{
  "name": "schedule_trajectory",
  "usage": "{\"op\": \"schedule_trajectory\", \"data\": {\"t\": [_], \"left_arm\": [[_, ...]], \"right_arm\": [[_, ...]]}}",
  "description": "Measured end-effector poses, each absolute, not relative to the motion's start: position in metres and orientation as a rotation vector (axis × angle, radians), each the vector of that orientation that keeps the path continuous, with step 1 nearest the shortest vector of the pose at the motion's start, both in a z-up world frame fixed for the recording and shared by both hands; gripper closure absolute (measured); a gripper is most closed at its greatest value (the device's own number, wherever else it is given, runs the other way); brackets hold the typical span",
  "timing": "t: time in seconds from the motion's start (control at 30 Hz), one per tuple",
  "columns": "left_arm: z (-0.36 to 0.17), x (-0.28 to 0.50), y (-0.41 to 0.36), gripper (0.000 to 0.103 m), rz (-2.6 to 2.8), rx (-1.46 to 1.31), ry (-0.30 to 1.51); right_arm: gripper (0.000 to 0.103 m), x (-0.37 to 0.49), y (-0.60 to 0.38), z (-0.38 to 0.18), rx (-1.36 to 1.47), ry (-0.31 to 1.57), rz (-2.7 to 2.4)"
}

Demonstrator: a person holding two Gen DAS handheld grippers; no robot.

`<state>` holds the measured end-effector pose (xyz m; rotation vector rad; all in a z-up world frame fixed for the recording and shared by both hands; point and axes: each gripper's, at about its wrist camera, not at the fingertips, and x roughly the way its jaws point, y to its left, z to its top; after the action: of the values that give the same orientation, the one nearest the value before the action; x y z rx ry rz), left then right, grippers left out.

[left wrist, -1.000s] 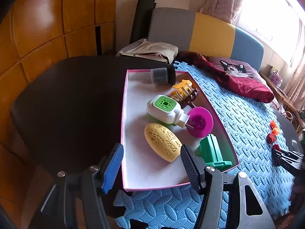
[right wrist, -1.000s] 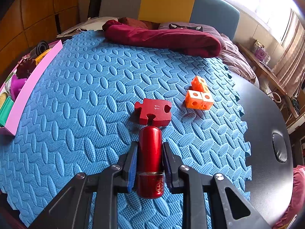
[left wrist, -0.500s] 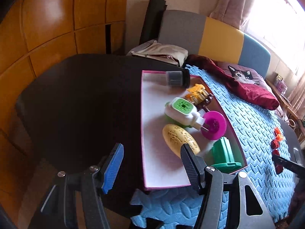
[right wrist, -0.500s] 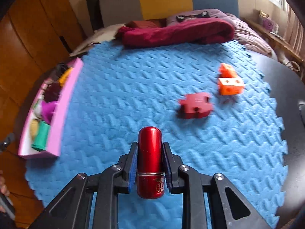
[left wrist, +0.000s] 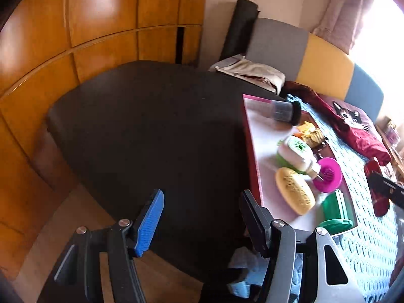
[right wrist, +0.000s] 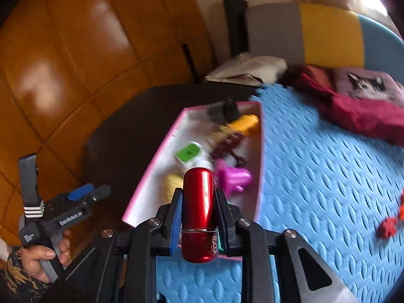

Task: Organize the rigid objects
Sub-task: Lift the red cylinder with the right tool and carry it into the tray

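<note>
My right gripper (right wrist: 198, 197) is shut on a shiny red cylinder (right wrist: 199, 209) and holds it over the near end of the pink-rimmed tray (right wrist: 149, 171). The tray (left wrist: 252, 151) holds a green-and-white plug-in device (left wrist: 295, 151), a yellow oval case (left wrist: 294, 190), a magenta disc (left wrist: 327, 174), a green block (left wrist: 334, 209), a dark cylinder (left wrist: 284, 111) and yellow and brown pieces. My left gripper (left wrist: 199, 217) is open and empty over the black table (left wrist: 151, 131), left of the tray. It also shows in the right wrist view (right wrist: 83, 197).
The blue foam mat (right wrist: 328, 176) lies right of the tray with a red puzzle piece (right wrist: 388, 227) and an orange cube (right wrist: 401, 209) on it. A dark red cloth (right wrist: 361, 111) and a cat-print cushion (right wrist: 366, 85) lie at the back. Wooden wall panels stand on the left.
My right gripper has swung left from the mat to above the tray, carrying the red cylinder. My left gripper has drawn left, away from the tray, still open.
</note>
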<state>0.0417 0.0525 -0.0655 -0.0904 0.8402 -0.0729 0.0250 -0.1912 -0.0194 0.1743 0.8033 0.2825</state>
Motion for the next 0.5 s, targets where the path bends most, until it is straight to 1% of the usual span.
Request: {"op": "schedule_trajectory", "data": {"t": [0.17,0.37,0.43,0.5], "left_arm": [[-0.068,0.041,0.062,0.040,-0.060,-0.107,0.840],[-0.074,0.042,0.061,0.040,-0.068,-0.106,0.862],[-0.076,0.042,0.060,0.040,-0.071,-0.103,0.866],[-0.078,0.043,0.057,0.040,-0.070,-0.099,0.872]], "right_arm": [[0.079,0.047,-0.168,-0.032,0.134,0.831,0.309],[0.079,0.075,-0.162,-0.083,0.065,0.961,0.259],[0.079,0.076,-0.168,-0.088,0.090,0.954,0.250],[0.082,0.075,-0.171,-0.086,0.103,0.946,0.257]]}}
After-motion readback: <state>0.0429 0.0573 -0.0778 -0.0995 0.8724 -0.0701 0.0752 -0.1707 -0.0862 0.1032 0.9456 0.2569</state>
